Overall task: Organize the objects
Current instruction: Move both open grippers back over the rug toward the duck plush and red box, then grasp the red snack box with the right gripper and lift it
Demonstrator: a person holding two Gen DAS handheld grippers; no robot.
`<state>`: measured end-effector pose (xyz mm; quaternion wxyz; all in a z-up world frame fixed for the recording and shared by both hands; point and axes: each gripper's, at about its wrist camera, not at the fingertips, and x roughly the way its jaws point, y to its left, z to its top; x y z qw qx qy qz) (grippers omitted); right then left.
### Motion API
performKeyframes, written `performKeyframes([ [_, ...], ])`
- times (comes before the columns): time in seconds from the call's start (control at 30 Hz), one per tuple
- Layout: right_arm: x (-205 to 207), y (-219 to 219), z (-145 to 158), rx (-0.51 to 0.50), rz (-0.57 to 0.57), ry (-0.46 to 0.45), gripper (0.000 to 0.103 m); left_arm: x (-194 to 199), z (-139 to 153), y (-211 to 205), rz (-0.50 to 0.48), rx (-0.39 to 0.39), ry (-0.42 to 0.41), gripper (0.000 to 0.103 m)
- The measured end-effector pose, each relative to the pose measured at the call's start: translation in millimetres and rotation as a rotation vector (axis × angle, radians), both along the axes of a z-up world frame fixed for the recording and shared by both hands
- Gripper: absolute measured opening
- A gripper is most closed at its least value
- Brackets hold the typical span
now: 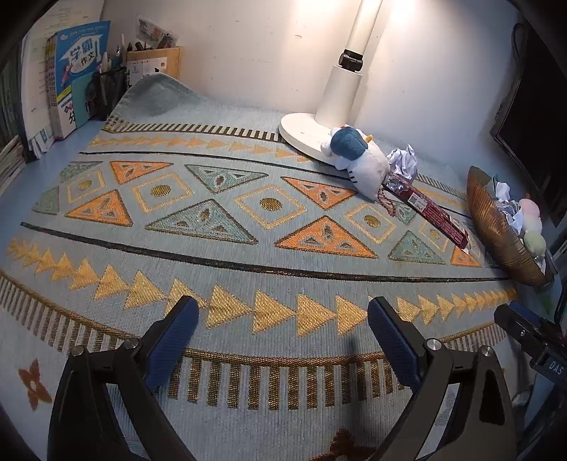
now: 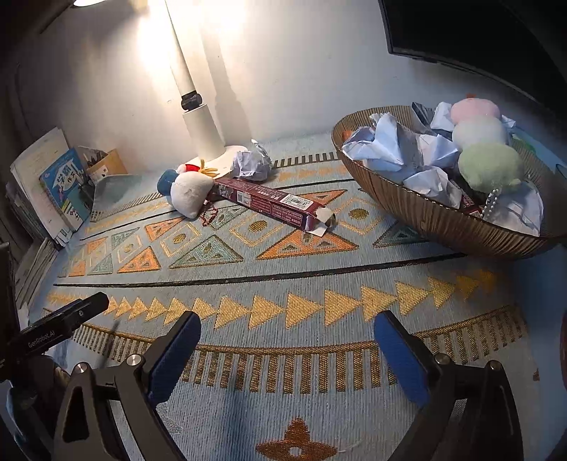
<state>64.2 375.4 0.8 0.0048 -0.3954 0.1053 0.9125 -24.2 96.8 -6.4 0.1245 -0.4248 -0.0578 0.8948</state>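
A white plush toy with a blue cap point(image 1: 358, 159) point(image 2: 186, 193) lies on the patterned mat by the lamp base. A long dark red box point(image 1: 430, 211) point(image 2: 273, 205) lies next to it, with a crumpled paper ball point(image 1: 404, 159) point(image 2: 253, 163) behind. A brown ribbed bowl point(image 1: 496, 234) point(image 2: 425, 216) at the right holds crumpled papers and a pink, white and green plush point(image 2: 485, 152). My left gripper point(image 1: 283, 331) is open and empty over the mat's front. My right gripper point(image 2: 287, 342) is open and empty too, short of the bowl.
A white lamp point(image 1: 340, 95) point(image 2: 198, 120) stands at the back wall. Books point(image 1: 67, 81) point(image 2: 63, 191) and a pen holder point(image 1: 106, 88) stand at the back left. A dark monitor point(image 1: 531, 117) point(image 2: 471, 32) is at the right. The mat's far corner point(image 1: 156, 92) is curled up.
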Motion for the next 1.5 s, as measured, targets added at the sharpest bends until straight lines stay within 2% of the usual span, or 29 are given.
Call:
performKeyframes([
  [0.67,-4.9,4.7,-2.9,-0.028,-0.014,-0.031,0.099,-0.7,-0.7,0.1,-0.014,0.014,-0.004,0.099],
  [0.77,-6.5,4.8,0.6,-0.058,0.022,-0.016,0.099,-2.8,-1.1,6.7,-0.011,-0.036,-0.014,0.099],
  [0.83,-14.0,-1.7,5.7,-0.031,0.040,-0.014,0.099,-7.2,-0.5,14.8,-0.033,-0.074,-0.032,0.099],
  [0.9,-29.8,-16.1,14.6,0.043,0.075,-0.019,0.099,-15.1,6.8,19.5,-0.078,-0.021,-0.031,0.099],
  [1.03,-75.4,-40.9,22.3,0.206,0.128,-0.049,0.099,-53.4,29.4,28.3,-0.089,0.139,-0.046,0.099],
  [1.1,-110.3,-41.6,21.6,0.231,0.142,-0.045,0.099,-80.5,33.9,32.4,-0.050,0.215,-0.069,0.099],
  [1.13,-110.3,-41.6,21.6,0.231,0.142,-0.045,0.099,-92.7,34.4,34.9,-0.030,0.239,-0.076,0.099],
  [1.3,-152.3,-47.5,12.7,0.301,0.170,-0.062,0.099,-140.0,17.3,55.3,0.020,0.292,-0.152,0.098],
  [1.37,-160.9,-55.3,9.3,0.349,0.193,-0.061,0.099,-146.5,10.5,63.5,0.020,0.306,-0.158,0.098],
  [1.43,-166.6,-62.1,4.7,0.384,0.229,-0.065,0.096,-147.6,7.2,69.0,0.013,0.309,-0.149,0.093],
  [1.5,-173.2,-66.4,-3.1,0.422,0.246,-0.095,0.085,-148.3,6.2,74.2,0.017,0.298,-0.127,0.088],
])
